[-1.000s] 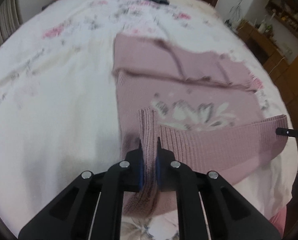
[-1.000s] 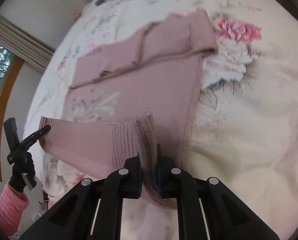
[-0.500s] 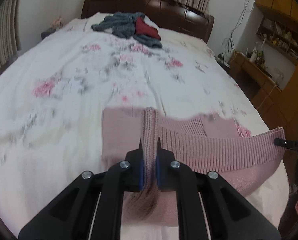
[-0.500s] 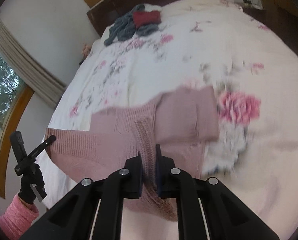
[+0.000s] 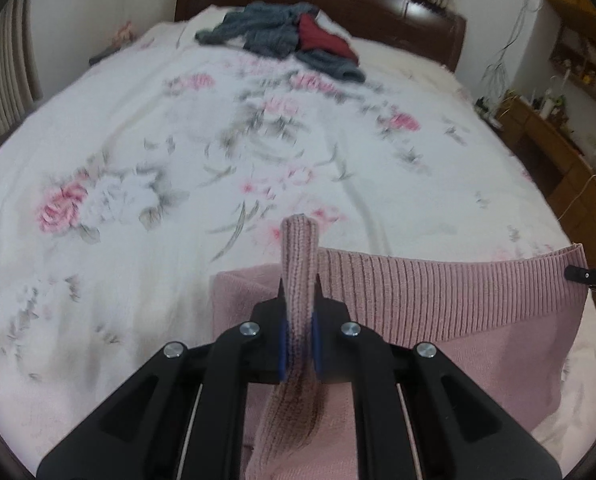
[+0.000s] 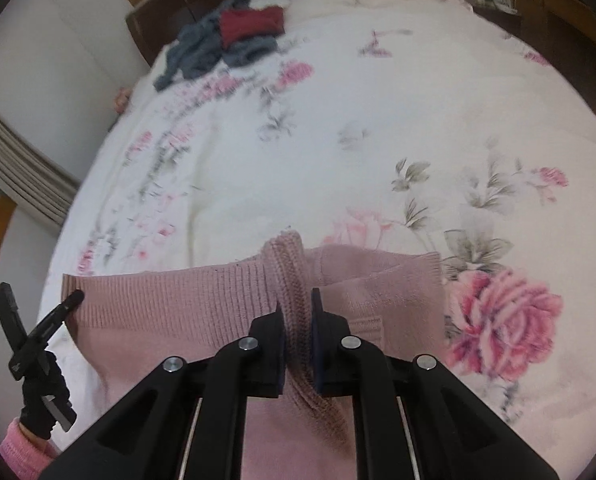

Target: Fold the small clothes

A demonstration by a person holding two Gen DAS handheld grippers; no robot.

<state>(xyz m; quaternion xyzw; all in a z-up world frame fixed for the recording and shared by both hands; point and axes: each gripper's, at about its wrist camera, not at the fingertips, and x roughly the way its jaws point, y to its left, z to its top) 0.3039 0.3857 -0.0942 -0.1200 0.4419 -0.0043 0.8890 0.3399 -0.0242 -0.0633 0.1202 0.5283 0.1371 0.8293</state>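
Both hand-held grippers were clamped on the pink sweater's (image 5: pixel 437 300) ribbed hem, left (image 5: pixel 299 304) and right (image 6: pixel 296 308) at opposite corners, holding it stretched level above the floral bed (image 5: pixel 178 160). My gloved left hand (image 6: pixel 42 396) gripped its handle upright.

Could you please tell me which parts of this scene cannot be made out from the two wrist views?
- Pink sweater: its near part is hidden behind the left gripper and cut by the bottom edge in both views.
- Clothes pile by the headboard: too small and tangled to count garments.
- Shelf items, left wrist view: too small and blurred to identify.
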